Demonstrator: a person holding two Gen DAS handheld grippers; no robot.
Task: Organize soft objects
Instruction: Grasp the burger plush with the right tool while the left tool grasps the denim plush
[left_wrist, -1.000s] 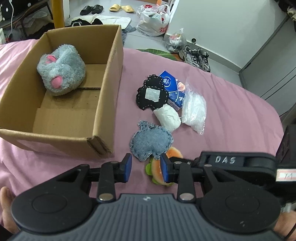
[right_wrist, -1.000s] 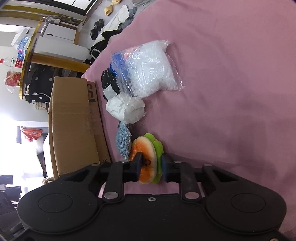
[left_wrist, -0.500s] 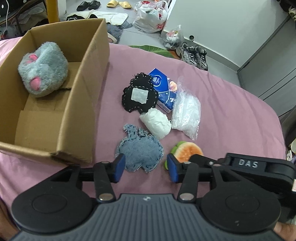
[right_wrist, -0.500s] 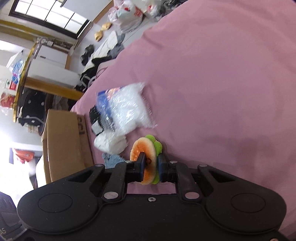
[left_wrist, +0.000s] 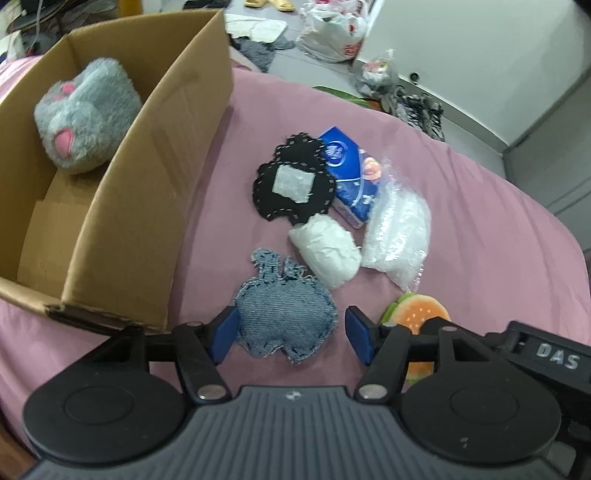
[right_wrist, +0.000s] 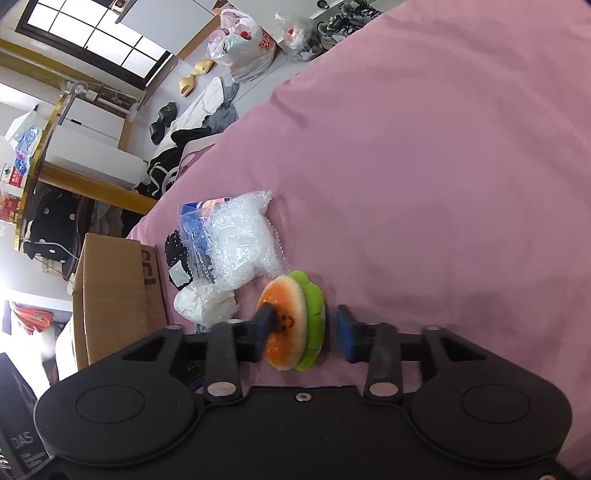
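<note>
While both tools gape, right tool (right_wrist: 302, 332) half hides burger toy (right_wrist: 291, 321).

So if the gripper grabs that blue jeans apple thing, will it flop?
Probably a bit. The denim apple pad looks thin, stitched and frayed, so it may droop at the edges. It lies flat on the pink cloth, so it likely won't roll, and it seems light.

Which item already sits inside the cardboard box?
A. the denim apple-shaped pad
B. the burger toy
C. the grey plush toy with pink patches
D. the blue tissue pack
C: the left wrist view shows the grey plush toy alone inside the cardboard box, while the denim apple-shaped pad, burger toy and blue tissue pack lie outside it on the pink cover.
</note>
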